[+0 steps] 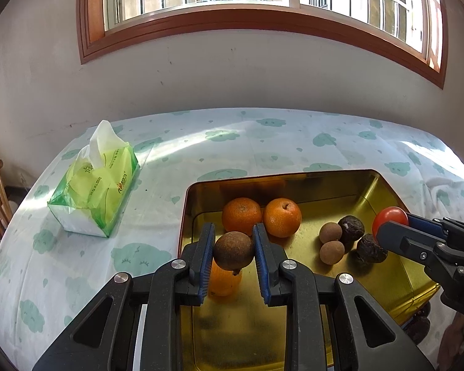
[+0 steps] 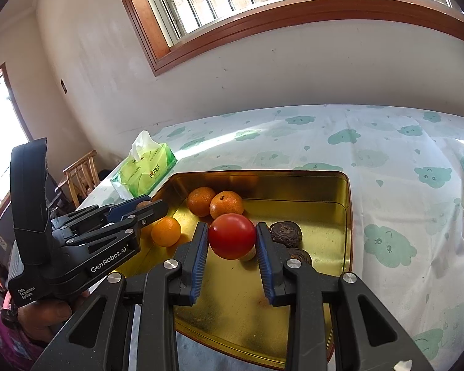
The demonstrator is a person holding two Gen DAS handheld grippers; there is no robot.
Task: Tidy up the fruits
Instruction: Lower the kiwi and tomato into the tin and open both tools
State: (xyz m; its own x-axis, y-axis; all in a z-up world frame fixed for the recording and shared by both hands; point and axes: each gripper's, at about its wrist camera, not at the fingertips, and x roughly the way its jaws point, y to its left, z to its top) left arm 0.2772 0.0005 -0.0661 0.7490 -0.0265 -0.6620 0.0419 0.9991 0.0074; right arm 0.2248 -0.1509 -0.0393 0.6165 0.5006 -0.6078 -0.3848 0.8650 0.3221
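Observation:
A gold metal tray [image 1: 294, 177] [image 2: 348, 204] lies on the cloud-print tablecloth. My left gripper [image 1: 233, 250] is shut on a round brown fruit [image 1: 233, 249] and holds it over the tray's left part, above an orange [image 1: 224, 284]. My right gripper [image 2: 232, 241] is shut on a red tomato [image 2: 232, 236] over the tray's middle; it also shows in the left wrist view [image 1: 389, 218]. Two oranges [image 1: 241, 215] [image 1: 282, 216], two small brown fruits [image 1: 330, 232] and two dark wrinkled fruits [image 1: 351, 228] lie in the tray.
A green tissue pack [image 1: 96, 188] [image 2: 145, 167] lies on the table left of the tray. A wall with a wood-framed window stands behind the table. A wooden chair [image 2: 80, 173] stands off the table's left end.

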